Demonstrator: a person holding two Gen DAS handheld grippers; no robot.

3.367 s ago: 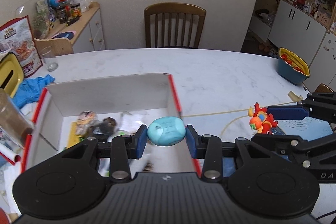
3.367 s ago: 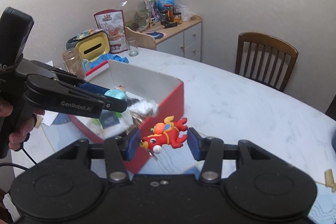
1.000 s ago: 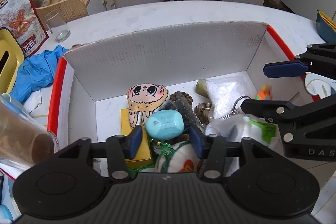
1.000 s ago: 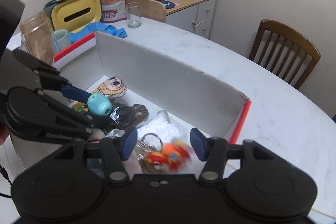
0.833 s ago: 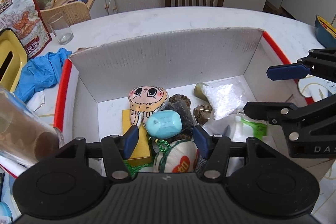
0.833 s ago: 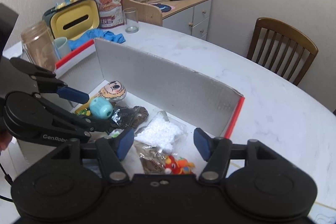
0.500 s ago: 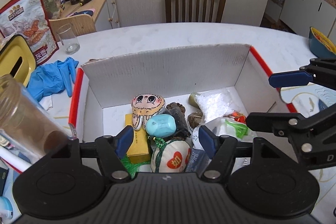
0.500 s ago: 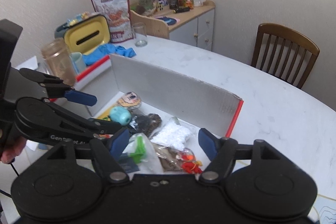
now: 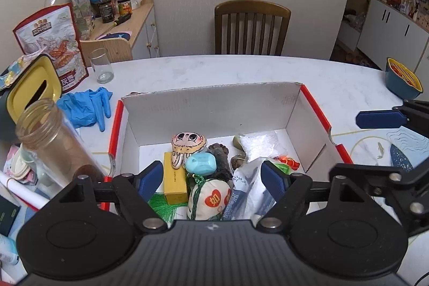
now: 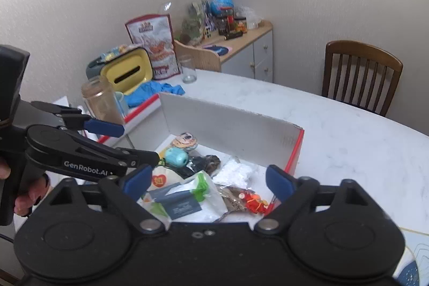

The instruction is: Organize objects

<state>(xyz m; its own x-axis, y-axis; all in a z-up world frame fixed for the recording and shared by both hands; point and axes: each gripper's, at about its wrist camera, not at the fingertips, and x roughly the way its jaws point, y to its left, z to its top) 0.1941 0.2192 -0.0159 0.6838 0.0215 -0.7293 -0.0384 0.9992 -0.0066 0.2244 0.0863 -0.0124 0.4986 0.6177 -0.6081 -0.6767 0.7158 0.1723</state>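
Through my left wrist camera, a pale wall and a wooden chair (image 9: 252, 27) stand behind a white marble bench (image 9: 214, 71), and a red-edged cardboard box (image 9: 214, 109) sits right below and ahead of my left gripper (image 9: 211, 177). Its jaws are spreading apart with nothing pressed between them. The turquoise toy (image 9: 201, 164) lies loose in the box, just beyond and slightly left of the midpoint between my fingertips, its long axis running across my view, on top of dark clutter. A yellow box (image 9: 174, 180) sits toward my left finger, a heart-printed pouch (image 9: 209, 197) directly under the gap. My right gripper (image 9: 380, 141) crosses in from the right side, over the box's red rim.

From my right wrist camera, the same bench curves away toward a sideboard (image 10: 241, 50) by the wall. My right gripper (image 10: 207, 182) is also opening, empty, with the box below it. The red dragon toy (image 10: 254, 203) rests on the box floor, down and a little toward my right finger, close to the near red wall. The left gripper (image 10: 128, 141) reaches in from my left, ending beside the turquoise toy (image 10: 176, 156).

Both toys look delivered, so I judge the next move turns away from the box: whatever I fetch next lies outside it, and each gripper must clear the walls first.
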